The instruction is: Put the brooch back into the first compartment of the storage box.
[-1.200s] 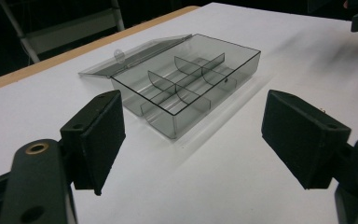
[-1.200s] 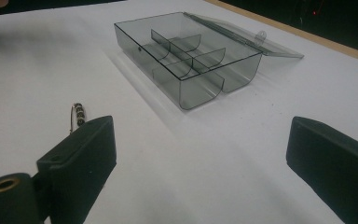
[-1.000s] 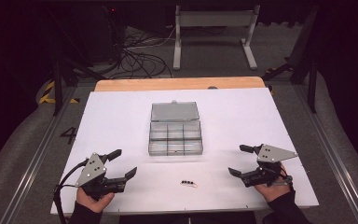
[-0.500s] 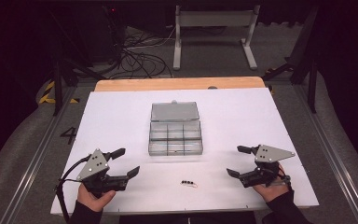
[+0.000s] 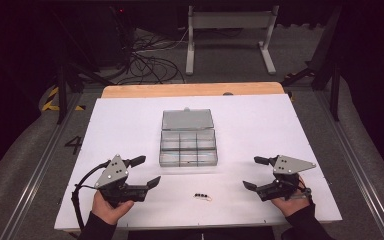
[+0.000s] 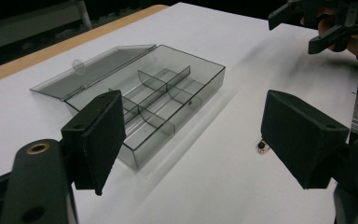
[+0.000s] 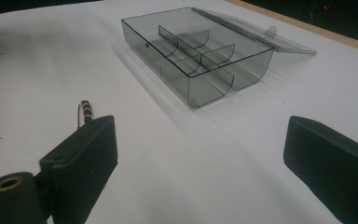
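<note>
A clear grey compartment box [image 5: 187, 146] lies at mid-table with its lid [image 5: 187, 119] folded flat behind it; its compartments look empty. It also shows in the left gripper view as the box [image 6: 154, 100] and in the right gripper view as the box [image 7: 200, 51]. A small dark beaded piece with a thin wire [image 5: 202, 196] lies near the front edge, between the hands. It appears again as a beaded piece [image 7: 86, 111] and partly behind a jaw as a bead [image 6: 261, 147]. My left gripper [image 5: 146, 172] is open and empty at front left. My right gripper [image 5: 254, 173] is open and empty at front right.
The white table top [image 5: 120, 125] has a wooden strip [image 5: 190, 90] along its far edge. Behind it stand a metal frame [image 5: 228, 30] and loose cables [image 5: 150, 55] on the floor. Metal rails run along both sides of the table.
Both hands have shifted only slightly; the right gripper edged a little toward the middle. The box and the beaded piece stay where they were.
</note>
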`<state>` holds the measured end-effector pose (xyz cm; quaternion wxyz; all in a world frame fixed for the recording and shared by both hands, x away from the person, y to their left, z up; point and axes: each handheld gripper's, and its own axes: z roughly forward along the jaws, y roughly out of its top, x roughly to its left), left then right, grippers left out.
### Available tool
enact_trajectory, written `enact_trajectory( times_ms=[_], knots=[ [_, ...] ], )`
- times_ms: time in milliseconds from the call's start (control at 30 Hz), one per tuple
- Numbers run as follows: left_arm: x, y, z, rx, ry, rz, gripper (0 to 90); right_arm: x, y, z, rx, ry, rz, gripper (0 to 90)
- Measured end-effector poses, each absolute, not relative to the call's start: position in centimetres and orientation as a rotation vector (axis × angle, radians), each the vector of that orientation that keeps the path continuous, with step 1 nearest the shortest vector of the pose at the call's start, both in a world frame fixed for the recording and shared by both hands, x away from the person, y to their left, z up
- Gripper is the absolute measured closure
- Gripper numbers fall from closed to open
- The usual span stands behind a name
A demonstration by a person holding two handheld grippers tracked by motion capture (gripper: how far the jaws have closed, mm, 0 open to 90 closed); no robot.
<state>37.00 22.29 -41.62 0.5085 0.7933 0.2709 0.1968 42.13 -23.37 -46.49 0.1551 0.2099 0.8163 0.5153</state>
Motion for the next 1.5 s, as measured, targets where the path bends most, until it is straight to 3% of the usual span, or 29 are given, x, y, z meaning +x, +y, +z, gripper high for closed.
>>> enact_trajectory(
  times_ms=[1500],
  knots=[
    [40.1,13.7,-40.5,1.975,0.513,0.320,23.3,42.1,-23.3,-46.6,0.600,2.356,1.480,11.3]
  ],
)
